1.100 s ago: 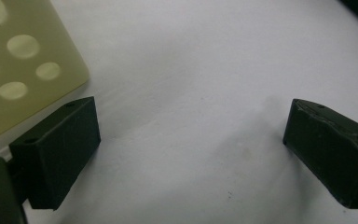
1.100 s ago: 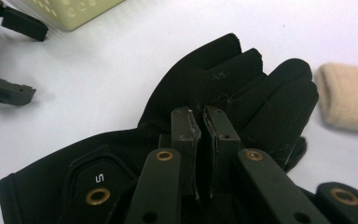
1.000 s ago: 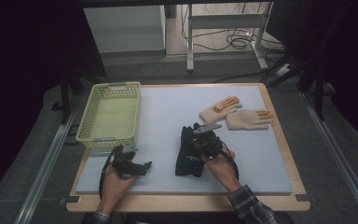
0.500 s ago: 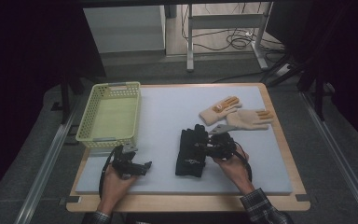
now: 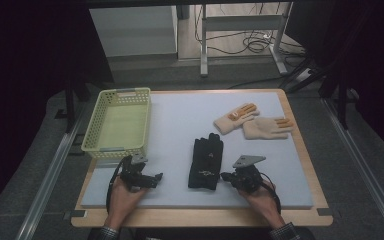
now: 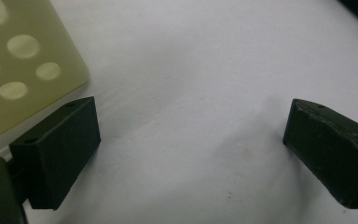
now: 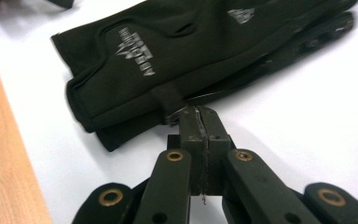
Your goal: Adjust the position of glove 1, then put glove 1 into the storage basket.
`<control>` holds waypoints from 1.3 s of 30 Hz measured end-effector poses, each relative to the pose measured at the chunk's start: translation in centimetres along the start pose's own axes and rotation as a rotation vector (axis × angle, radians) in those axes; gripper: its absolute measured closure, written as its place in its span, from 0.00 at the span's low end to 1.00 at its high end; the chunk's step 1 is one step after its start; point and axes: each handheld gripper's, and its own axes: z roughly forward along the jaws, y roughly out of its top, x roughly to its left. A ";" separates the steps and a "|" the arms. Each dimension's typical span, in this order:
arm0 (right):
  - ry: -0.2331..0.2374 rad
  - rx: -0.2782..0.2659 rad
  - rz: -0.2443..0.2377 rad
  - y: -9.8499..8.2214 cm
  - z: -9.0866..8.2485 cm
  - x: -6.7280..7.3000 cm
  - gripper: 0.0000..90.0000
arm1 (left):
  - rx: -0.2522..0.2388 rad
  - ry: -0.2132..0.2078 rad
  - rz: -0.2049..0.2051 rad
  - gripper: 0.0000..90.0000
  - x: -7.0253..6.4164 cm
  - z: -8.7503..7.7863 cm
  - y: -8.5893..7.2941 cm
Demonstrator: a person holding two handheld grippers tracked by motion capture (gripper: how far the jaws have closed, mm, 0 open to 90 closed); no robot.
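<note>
Pinching the black gloves' (image 7: 168,65) cuff edge, right hand-held gripper (image 7: 196,114) fully closed; left hand-held gripper (image 6: 191,154) wide open, empty.

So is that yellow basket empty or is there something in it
Empty. The high view shows the yellow basket with a bare floor; the black gloves and tan gloves lie on the mat.

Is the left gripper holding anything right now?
No, the left gripper has its jaws wide apart over the bare white mat, with nothing between them.

four gloves (image 5: 206,162), one basket (image 5: 115,148)
</note>
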 end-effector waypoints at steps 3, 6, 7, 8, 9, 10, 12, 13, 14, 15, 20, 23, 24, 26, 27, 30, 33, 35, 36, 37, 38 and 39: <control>0.009 0.003 -0.007 0.2 0.7 0.5 0.99 | 0.004 0.000 0.004 0.04 0.0 0.0 0.0; 0.025 0.007 -0.016 0.4 1.5 0.8 0.99 | 0.004 0.000 0.003 0.04 0.0 0.0 0.0; 0.028 0.006 -0.023 0.5 1.7 0.9 0.99 | 0.003 -0.001 0.002 0.04 0.0 0.0 0.0; 0.032 0.005 -0.026 0.7 1.9 1.1 0.99 | 0.001 0.000 0.000 0.04 0.0 0.0 0.0; 0.035 0.005 -0.027 0.8 2.1 1.3 0.99 | 0.004 -0.001 0.003 0.04 0.0 0.0 0.0; 0.037 0.005 -0.036 1.0 2.4 1.4 0.99 | 0.002 0.000 0.001 0.04 0.0 0.0 0.0; 0.042 0.007 -0.040 1.4 2.9 1.7 0.98 | 0.005 0.000 0.004 0.04 0.0 0.0 0.0; 0.045 0.007 -0.047 1.7 3.3 2.0 0.98 | 0.005 0.000 0.004 0.04 0.1 0.0 0.0; 0.048 0.007 -0.052 1.9 3.6 2.2 0.98 | 0.005 0.000 0.004 0.04 0.1 0.0 0.0; 0.047 0.007 -0.053 2.1 3.8 2.3 0.99 | 0.001 0.000 -0.001 0.04 0.0 0.0 0.0; 0.056 -0.001 -0.062 3.3 5.5 3.1 0.98 | 0.001 0.000 -0.001 0.04 0.0 0.0 0.0; 0.059 -0.003 -0.073 3.9 6.3 3.3 0.98 | 0.001 0.000 -0.003 0.04 0.0 0.0 0.0; 0.059 -0.003 -0.075 4.1 6.5 3.4 0.98 | 0.001 0.000 -0.003 0.04 0.0 0.0 0.0; 0.055 -0.004 -0.081 4.4 6.9 3.6 0.98 | 0.001 0.000 -0.004 0.04 0.0 0.0 0.0; 0.055 -0.006 -0.082 4.5 7.1 3.7 0.98 | 0.001 0.000 -0.004 0.04 0.0 0.0 0.0; 0.060 0.000 -0.095 4.5 6.9 3.7 0.94 | 0.001 0.000 -0.004 0.04 0.0 0.0 0.0; 0.039 -0.011 -0.110 4.3 6.2 3.6 0.86 | 0.001 -0.001 -0.004 0.05 0.0 0.0 0.0; 0.024 -0.020 -0.098 4.2 5.5 3.1 0.79 | 0.001 0.000 -0.004 0.05 0.0 0.0 0.0; 0.018 -0.020 -0.097 4.1 5.2 2.8 0.76 | 0.001 0.000 -0.004 0.05 0.0 0.0 0.0; 0.006 -0.023 -0.094 4.0 4.9 2.5 0.72 | 0.001 0.000 -0.004 0.05 0.0 0.0 0.0; -0.007 -0.023 -0.087 4.0 4.6 2.2 0.70 | 0.001 0.000 -0.004 0.05 0.0 0.0 0.0; -0.017 -0.025 -0.084 3.9 4.3 1.9 0.68 | 0.001 0.000 -0.004 0.04 0.0 0.0 0.0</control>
